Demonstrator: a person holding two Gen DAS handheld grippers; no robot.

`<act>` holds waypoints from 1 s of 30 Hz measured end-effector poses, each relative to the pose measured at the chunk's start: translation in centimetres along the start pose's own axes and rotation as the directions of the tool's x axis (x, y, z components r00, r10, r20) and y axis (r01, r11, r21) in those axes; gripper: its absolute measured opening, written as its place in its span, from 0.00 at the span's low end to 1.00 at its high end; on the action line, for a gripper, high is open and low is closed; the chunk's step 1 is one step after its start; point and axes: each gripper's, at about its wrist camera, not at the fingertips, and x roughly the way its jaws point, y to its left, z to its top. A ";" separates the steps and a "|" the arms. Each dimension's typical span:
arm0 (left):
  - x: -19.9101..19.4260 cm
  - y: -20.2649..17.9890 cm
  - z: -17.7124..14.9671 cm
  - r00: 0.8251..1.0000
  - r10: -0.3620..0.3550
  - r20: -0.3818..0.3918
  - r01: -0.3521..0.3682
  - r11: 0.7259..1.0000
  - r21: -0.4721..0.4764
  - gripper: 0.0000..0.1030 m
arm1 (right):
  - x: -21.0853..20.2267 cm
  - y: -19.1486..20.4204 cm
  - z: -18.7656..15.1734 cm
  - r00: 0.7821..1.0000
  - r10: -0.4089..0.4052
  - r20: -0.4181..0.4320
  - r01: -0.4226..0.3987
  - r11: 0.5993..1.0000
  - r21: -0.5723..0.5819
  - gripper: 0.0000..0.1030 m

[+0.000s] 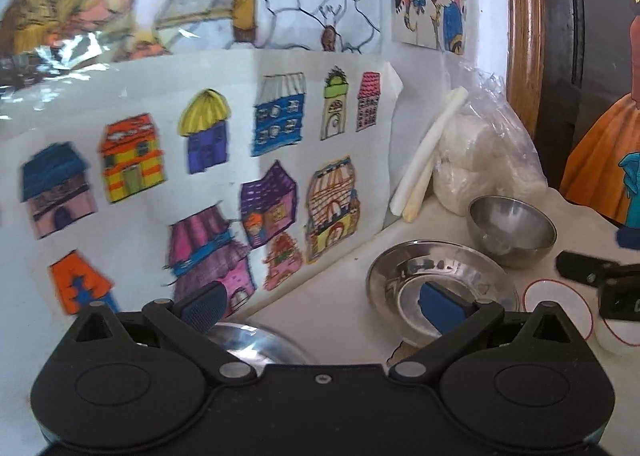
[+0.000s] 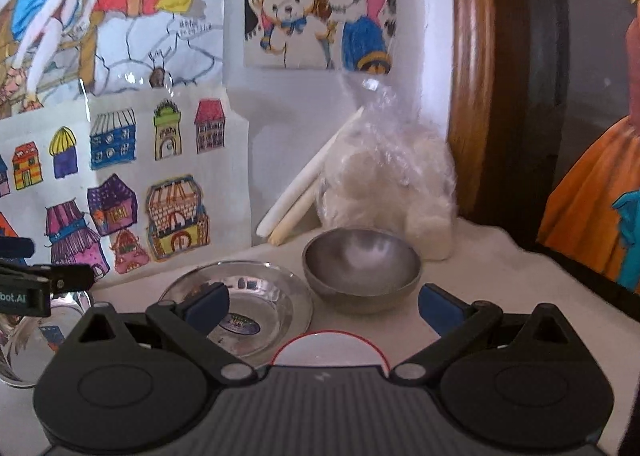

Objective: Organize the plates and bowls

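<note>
A shiny steel plate (image 1: 400, 276) lies on the white counter, with a steel bowl (image 1: 512, 230) upright just behind it to the right. My left gripper (image 1: 322, 310) is open and empty, its right finger over the plate's near side. A white bowl with a red rim (image 1: 560, 308) sits right of the plate. In the right wrist view, my right gripper (image 2: 324, 310) is open and empty above the white bowl (image 2: 330, 348). Beyond it are the steel bowl (image 2: 362, 268) and, to the left, the steel plate (image 2: 256, 296). A second steel dish (image 1: 260, 340) shows under the left gripper.
A plastic bag of white lumps (image 2: 384, 184) and two pale sticks (image 2: 296, 192) lean in the back corner. Coloured drawings (image 1: 200, 160) cover the wall on the left. A wooden frame (image 2: 472, 76) stands on the right. The counter edge (image 2: 560, 268) runs along the right.
</note>
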 end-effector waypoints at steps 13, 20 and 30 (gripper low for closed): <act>7.0 -2.1 0.5 0.991 -0.069 -0.113 0.063 0.996 -0.056 0.99 | 8.1 -1.9 -0.2 0.982 0.076 -0.176 -0.059 0.993 0.098 0.85; 8.5 -3.0 0.2 0.986 -0.075 -0.147 0.068 0.996 -0.051 0.91 | 10.3 -2.2 -0.6 0.967 0.102 -0.232 -0.076 0.990 0.119 0.75; 10.0 -3.0 -0.1 0.979 -0.090 -0.180 0.076 0.994 -0.083 0.78 | 11.6 -1.8 -0.8 0.959 0.118 -0.259 -0.091 0.989 0.115 0.58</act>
